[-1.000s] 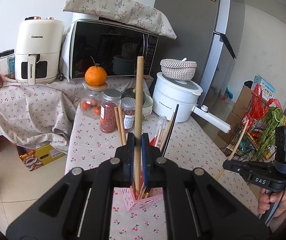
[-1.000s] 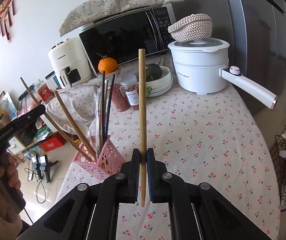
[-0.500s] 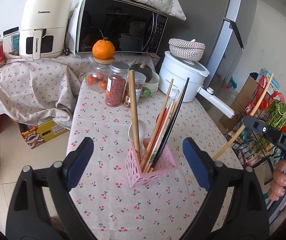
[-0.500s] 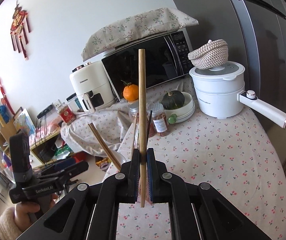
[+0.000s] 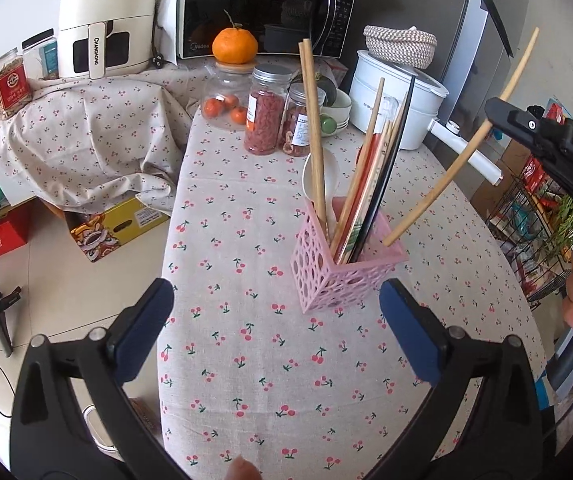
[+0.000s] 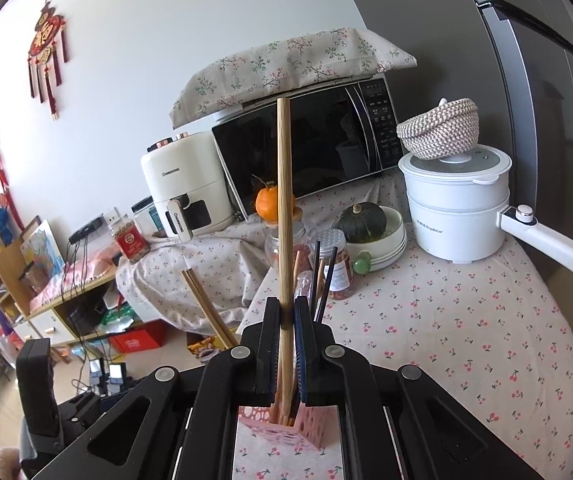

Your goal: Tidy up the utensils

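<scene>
We see the pink holder (image 5: pixel 346 276) standing on the cherry-print tablecloth (image 5: pixel 254 360), packed with chopsticks that lean out of its top. Above the holder's right rim hangs a single bamboo chopstick (image 5: pixel 458 160), its lower tip just over the opening, pinched tight by the right gripper (image 6: pixel 286 316). Nearer than the holder, the left gripper (image 5: pixel 274 320) has just been opening; its jaws stand wide with nothing between them. Behind the holder we find jars (image 5: pixel 264 112), an orange (image 5: pixel 234 46), a white pot (image 5: pixel 398 104) and a microwave (image 5: pixel 262 8).
</scene>
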Tool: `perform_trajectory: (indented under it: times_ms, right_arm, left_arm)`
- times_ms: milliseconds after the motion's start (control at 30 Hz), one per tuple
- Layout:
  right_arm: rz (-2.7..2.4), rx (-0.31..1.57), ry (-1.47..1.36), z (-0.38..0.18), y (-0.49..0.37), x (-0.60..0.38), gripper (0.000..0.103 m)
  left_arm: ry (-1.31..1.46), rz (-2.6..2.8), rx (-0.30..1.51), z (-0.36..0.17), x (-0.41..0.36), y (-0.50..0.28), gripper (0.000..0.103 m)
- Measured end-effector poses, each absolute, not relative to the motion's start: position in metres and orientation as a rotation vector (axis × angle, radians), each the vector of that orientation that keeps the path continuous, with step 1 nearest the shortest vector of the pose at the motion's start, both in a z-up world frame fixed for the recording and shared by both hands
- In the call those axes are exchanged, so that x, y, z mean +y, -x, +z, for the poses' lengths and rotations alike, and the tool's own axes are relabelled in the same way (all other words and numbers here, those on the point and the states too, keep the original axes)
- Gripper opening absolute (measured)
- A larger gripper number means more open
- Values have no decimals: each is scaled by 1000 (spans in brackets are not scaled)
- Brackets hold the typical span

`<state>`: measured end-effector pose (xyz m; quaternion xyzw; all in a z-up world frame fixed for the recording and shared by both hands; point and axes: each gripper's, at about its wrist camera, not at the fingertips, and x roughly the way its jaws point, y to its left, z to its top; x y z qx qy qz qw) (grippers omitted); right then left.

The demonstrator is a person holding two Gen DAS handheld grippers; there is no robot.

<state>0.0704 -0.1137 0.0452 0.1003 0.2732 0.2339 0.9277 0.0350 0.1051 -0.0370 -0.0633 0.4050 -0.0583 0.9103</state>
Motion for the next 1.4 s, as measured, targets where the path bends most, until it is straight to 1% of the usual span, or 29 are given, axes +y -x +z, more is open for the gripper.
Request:
perform_trajectory:
  times_ms: [133, 167, 233, 267, 300, 433, 467, 600, 767, 833, 1000, 1200, 1400]
  right_arm:
    - [467, 594, -167, 32, -76, -103, 8]
    - [468, 603, -164, 29, -78, -102, 9]
    - [471, 630, -170, 23, -79, -101, 31]
    - [472, 641, -181, 22, -79, -103, 58]
    - [470, 638, -197, 23, -78, -105, 77]
    - [389, 638, -187, 31, -69, -114, 93]
    - [346, 649, -172, 31, -66, -118, 103]
    - [147, 677, -85, 32, -50, -134, 103]
    - [56, 660, 25, 34, -26, -150, 103]
    - [36, 667, 38, 36, -18, -157, 103]
    - [-14, 628, 59, 45, 0, -172, 103]
    - [-17, 596, 31, 57, 7, -182, 103]
    - [-19, 595, 57, 56, 7, -181, 103]
  left_arm:
    - [118, -109, 812, -35, 103, -33, 102]
    - [114, -108, 809, -35, 102, -33, 102]
    - [105, -96, 805, -35, 101, -32, 102]
    - [102, -86, 801, -34, 101, -32, 102]
    - [103, -78, 800, -34, 101, -32, 102]
    - [100, -65, 768, -26, 99, -27, 102]
    - [92, -64, 760, -23, 97, -26, 102]
    - [69, -45, 720, -12, 87, -19, 102]
    - [136, -64, 690, -1, 76, -12, 102]
    - [160, -86, 695, 2, 70, -10, 102]
    - [116, -108, 689, 13, 50, -3, 102]
    - [155, -66, 661, 23, 49, 1, 102]
    - [155, -19, 640, 28, 44, 5, 102]
